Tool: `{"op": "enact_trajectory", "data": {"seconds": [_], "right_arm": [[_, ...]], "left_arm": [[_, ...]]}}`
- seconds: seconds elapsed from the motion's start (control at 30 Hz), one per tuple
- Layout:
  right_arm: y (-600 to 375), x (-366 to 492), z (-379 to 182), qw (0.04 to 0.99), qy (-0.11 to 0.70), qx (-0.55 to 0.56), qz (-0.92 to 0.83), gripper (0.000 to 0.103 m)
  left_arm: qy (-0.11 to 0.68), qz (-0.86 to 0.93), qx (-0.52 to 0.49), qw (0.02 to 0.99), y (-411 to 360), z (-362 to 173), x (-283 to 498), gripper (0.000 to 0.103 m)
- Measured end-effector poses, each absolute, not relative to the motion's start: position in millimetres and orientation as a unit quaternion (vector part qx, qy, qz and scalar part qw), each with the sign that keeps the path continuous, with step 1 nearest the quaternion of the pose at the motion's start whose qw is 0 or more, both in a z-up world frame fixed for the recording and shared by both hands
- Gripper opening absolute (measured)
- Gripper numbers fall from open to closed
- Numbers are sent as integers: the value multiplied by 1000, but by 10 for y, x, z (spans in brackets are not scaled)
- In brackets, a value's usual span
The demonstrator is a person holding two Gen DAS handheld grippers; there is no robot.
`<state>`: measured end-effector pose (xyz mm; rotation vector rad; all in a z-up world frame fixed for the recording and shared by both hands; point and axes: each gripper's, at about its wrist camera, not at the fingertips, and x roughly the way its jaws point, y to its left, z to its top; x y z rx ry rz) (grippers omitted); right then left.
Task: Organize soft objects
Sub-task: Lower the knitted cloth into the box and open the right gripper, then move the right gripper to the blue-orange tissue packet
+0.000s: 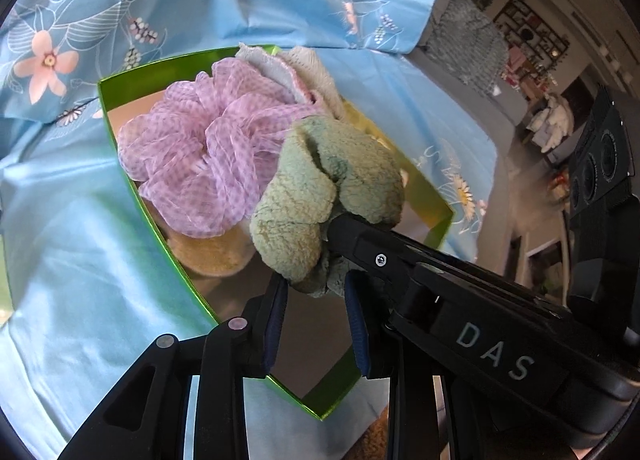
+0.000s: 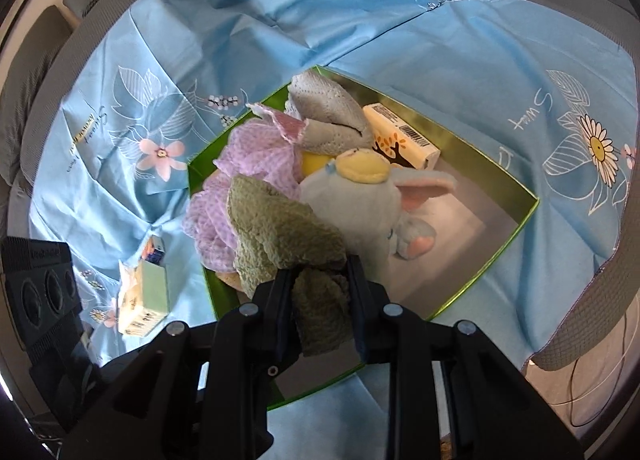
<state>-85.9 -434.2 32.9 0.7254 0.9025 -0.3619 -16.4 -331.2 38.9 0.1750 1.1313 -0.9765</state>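
You face a light-blue floral sheet [image 2: 460, 60] w/ "Sweet Dream" print, spread over grey quilted upholstery [image 2: 592, 300]. At right, in the left wrist view: dark wall shelving [image 1: 528, 36], blurred; daylight, soft.

Left gripper [image 1: 316, 292]: black linkage arms, silver pivot pins, blue ribbed pads [image 1: 276, 324] on the jaws. Right gripper [image 2: 320, 280]: black housing lettered "DAS", one silver screw, three round recesses.

Open box [image 2: 516, 220] rests on bedsheet [image 2: 440, 72]. Inside: mesh sponge [image 2: 256, 164] against its left wall, knit cloths [image 2: 332, 120] at far corner, carton [image 2: 400, 136] along far wall, plush elephant [image 2: 360, 204] centrally. Terry towel [image 2: 276, 236] overlies the sponge. Tissue packet [image 2: 144, 296] lies outside, left.
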Motion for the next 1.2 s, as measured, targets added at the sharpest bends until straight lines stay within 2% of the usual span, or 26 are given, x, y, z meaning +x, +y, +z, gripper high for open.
{"op": "enact_trajectory", "data": {"seconds": [0.47,0.57,0.63,0.73,0.77,0.83,0.9,1.07,1.13,1.2], "right_arm": [[-4386,-816,178,801,446,356,-182,27],[-4375,-846,212,802,441,359,-184,39],[-4364,-873,259,804,438,356,-190,59],[-4345,-940,357,812,423,352,-196,70],[-4340,-961,387,813,419,352,-197,71],[-4338,-1008,445,817,409,358,-193,81],[-4330,-1053,507,820,399,363,-191,83],[-4257,-1105,672,831,381,358,-190,88],[-4220,-1132,732,836,373,354,-191,95],[-4177,-1165,789,840,365,352,-193,96]], "left_arm": [[526,-425,102,730,-3334,375,-173,29],[525,-437,95,724,-3319,412,-179,29],[519,-440,93,727,-3286,456,-200,37],[509,-448,90,729,-3228,538,-242,52],[505,-451,89,731,-3209,572,-256,53],[496,-458,83,733,-3161,651,-285,57],[486,-460,82,738,-3120,727,-313,62],[473,-462,67,748,-2964,882,-334,64],[466,-461,60,753,-2896,925,-338,74],[459,-459,53,759,-2829,967,-342,76]]}}
